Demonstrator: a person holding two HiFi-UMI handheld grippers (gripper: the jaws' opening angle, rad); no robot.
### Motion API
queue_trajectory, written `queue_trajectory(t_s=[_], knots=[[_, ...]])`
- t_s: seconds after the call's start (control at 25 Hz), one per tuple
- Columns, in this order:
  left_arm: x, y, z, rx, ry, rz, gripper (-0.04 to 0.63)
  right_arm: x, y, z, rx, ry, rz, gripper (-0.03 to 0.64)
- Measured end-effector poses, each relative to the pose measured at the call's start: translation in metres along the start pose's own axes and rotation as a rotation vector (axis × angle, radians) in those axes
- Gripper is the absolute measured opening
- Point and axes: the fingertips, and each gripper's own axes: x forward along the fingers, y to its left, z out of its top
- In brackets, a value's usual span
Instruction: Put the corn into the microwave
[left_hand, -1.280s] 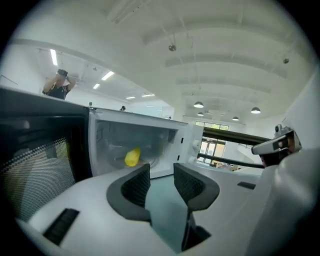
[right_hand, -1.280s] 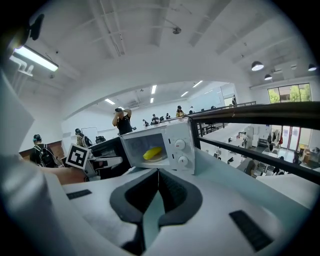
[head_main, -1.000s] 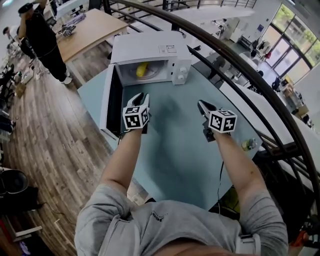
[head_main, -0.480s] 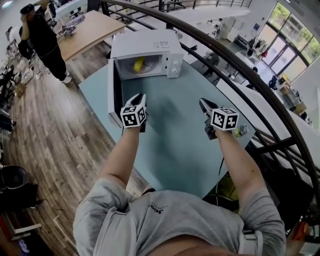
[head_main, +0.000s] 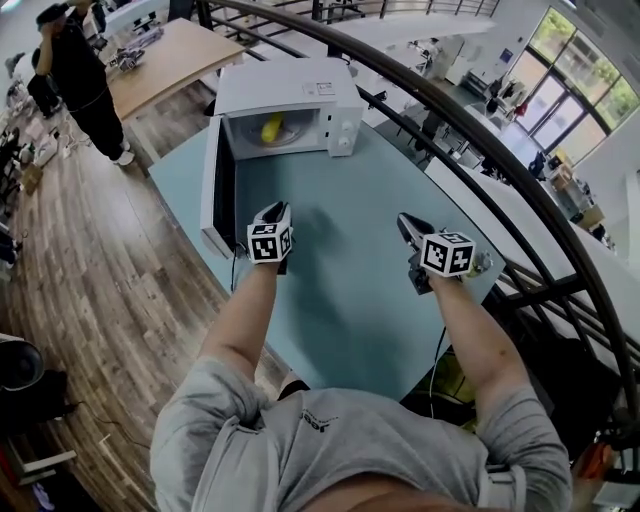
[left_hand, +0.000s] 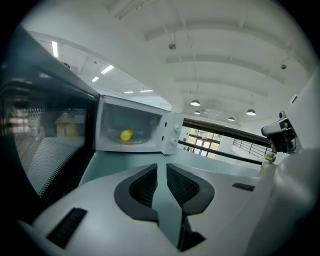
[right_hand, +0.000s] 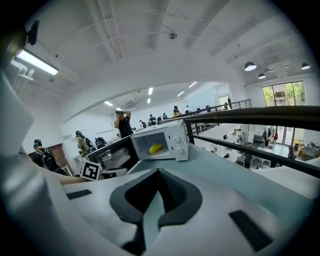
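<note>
A yellow ear of corn (head_main: 271, 128) lies inside the white microwave (head_main: 290, 95) at the far end of a pale blue-green bench (head_main: 350, 300). The oven's door (head_main: 213, 190) stands swung open to the left. Nearer the camera, a person in a grey shirt holds both tools above the bare bench, well apart from each other and well short of the oven. The left hand-held gripper (head_main: 277, 211), just beside the door's lower edge, has its jaws drawn together with nothing between them. The right hand-held gripper (head_main: 404, 222) is likewise closed and empty. A dark curved railing (head_main: 480, 140) runs past the bench, and another person (head_main: 85, 70) stands on the wooden floor (head_main: 90, 270) beyond.
</note>
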Motion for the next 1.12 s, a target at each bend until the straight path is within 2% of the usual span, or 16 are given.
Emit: queue_trajectory(t_s=[0.2,0.48,0.8,1.12], knots=[[0.016,0.003,-0.033,-0.01,0.052,-0.003,0.074,0.008,0.001,-0.007,0.018,0.009,0.009,0.018],[0.007,0.01,-0.071,-0.051,0.104,0.01,0.074,0.009,0.003,-0.015,0.037,0.015,0.021,0.018],[-0.028,-0.018,-0.042,-0.062,0.034,-0.029,0.074,-0.009,0.006,-0.011,0.042,-0.011,0.024,0.018],[-0.075,-0.056,-0.005,-0.028,-0.033,-0.072,0.074,-0.044,0.026,0.001,0.023,-0.062,0.047,0.018]])
